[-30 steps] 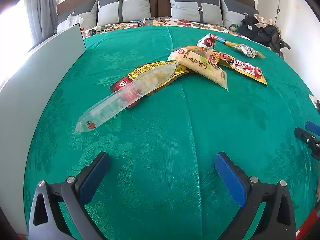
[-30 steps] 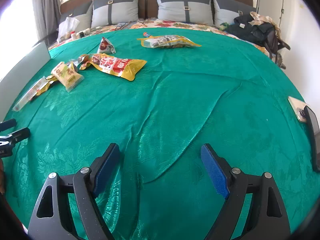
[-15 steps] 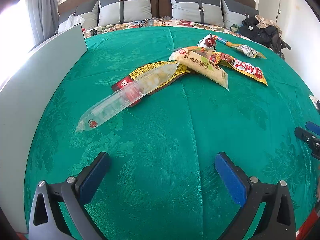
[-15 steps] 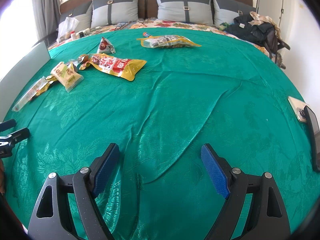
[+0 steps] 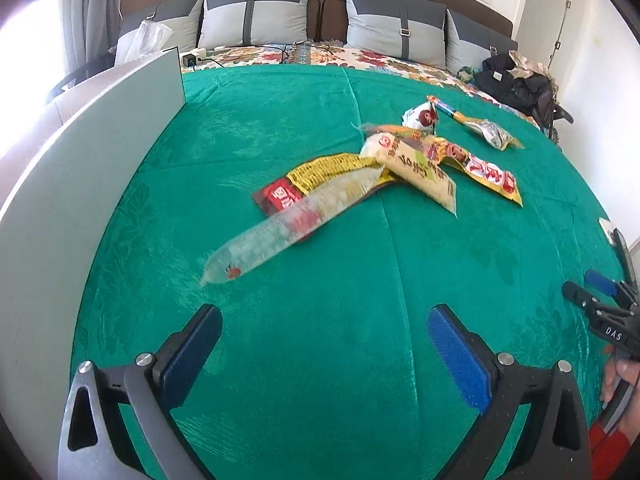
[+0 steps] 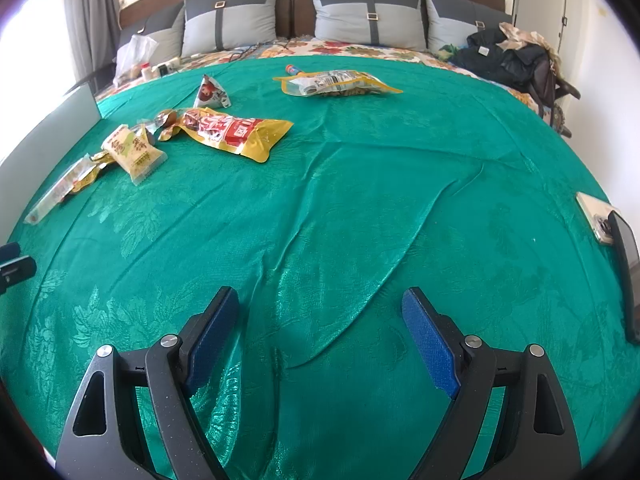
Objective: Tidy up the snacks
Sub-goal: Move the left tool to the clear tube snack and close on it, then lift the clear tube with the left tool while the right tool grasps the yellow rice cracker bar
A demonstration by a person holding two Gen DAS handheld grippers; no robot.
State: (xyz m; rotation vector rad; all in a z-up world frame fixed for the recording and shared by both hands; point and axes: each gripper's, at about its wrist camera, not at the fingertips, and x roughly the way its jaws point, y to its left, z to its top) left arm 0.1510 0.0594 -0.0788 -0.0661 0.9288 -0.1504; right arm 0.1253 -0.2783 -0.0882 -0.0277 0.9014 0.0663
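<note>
A bedroom, and a green bedspread (image 5: 320, 360) stretched wide with snack packets strewn across its far left. The left gripper (image 5: 324, 344) has lifted and drifted a touch since a second ago, so the long clear packet (image 5: 288, 224) sits lower in its view and a little blurred, and its jaws stand wide with nothing between them. That clear packet lies across a yellow packet (image 5: 332, 170), the pale packet (image 5: 416, 172) and red-and-yellow bag (image 6: 236, 130) just beyond. The right gripper (image 6: 320, 332) hasn't budged (jaws wide, empty, over bare cloth). Nothing gathered yet; the left looks to be lining up its first pick
</note>
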